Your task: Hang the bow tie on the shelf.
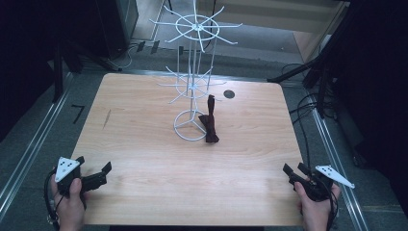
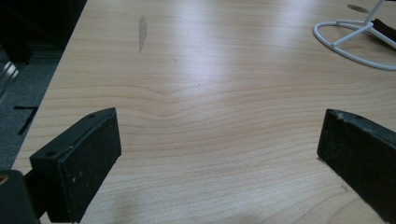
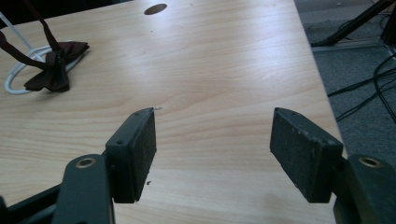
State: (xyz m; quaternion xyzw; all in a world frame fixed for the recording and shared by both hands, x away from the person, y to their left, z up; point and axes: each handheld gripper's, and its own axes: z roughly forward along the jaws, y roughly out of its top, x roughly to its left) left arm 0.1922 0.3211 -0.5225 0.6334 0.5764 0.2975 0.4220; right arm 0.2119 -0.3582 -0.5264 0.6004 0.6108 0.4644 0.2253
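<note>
A white wire display rack (image 1: 193, 72) stands at the table's far middle, its ring base (image 1: 190, 126) (image 2: 355, 42) on the wood. A dark brown bow tie (image 1: 209, 126) (image 3: 55, 69) hangs by its strap from a lower arm of the rack, and its bow rests on the table beside the ring. My left gripper (image 1: 94, 171) (image 2: 219, 158) is held near the front left corner, open, with nothing between its jaws. My right gripper (image 1: 296, 169) (image 3: 212, 149) is held near the front right corner, also open and empty. Both are far from the tie.
The wooden table (image 1: 144, 159) has a dark round hole (image 1: 229, 94) (image 3: 155, 9) near its far edge and a grey smear (image 1: 107, 118) (image 2: 142, 31) at the left. Black cables (image 1: 308, 115) lie on the floor at the right.
</note>
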